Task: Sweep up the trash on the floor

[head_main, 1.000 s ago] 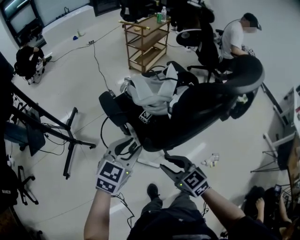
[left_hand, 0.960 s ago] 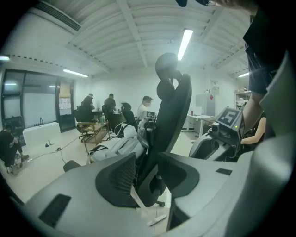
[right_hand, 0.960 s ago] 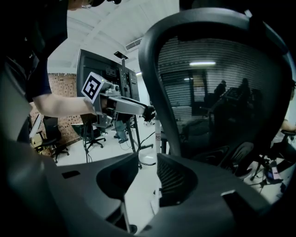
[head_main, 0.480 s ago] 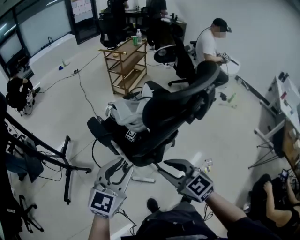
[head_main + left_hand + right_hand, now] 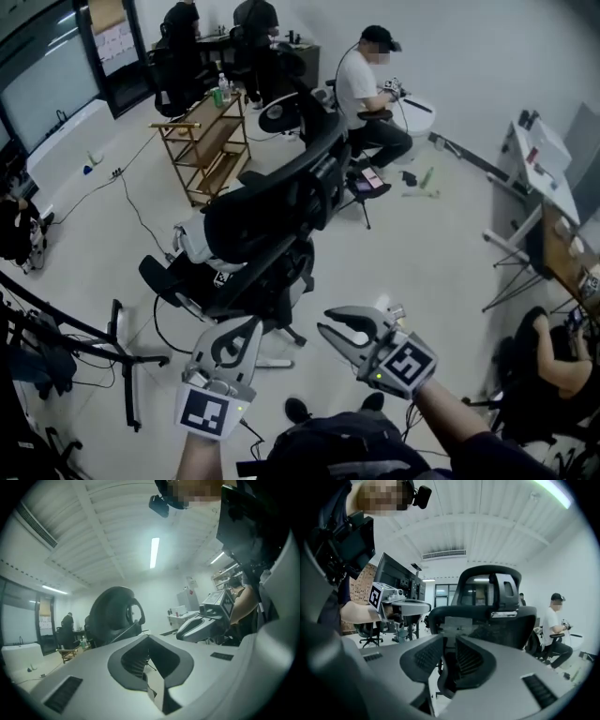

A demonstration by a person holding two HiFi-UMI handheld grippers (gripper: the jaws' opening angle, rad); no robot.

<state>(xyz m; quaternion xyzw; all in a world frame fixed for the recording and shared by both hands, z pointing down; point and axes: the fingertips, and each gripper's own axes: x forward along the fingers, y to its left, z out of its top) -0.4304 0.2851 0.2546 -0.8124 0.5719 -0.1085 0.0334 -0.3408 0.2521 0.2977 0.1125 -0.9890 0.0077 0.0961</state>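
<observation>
Facing one black chair (image 5: 272, 208): left tongs (image 5: 251, 325) just closed empty, right tongs (image 5: 328, 322) just narrowing, ajar, empty.

Left gripper (image 5: 248, 326): jaws, previously spread, have just been closing and now meet with nothing between them. Right gripper (image 5: 328, 322): jaws have just been closing to a narrower gap, also with nothing between them. Both grippers have lifted from pointing down at the base of the office chair (image 5: 272, 211) to a near-level aim. The floor litter (image 5: 395, 309), earlier clear of the right gripper, now shows just behind it.
</observation>
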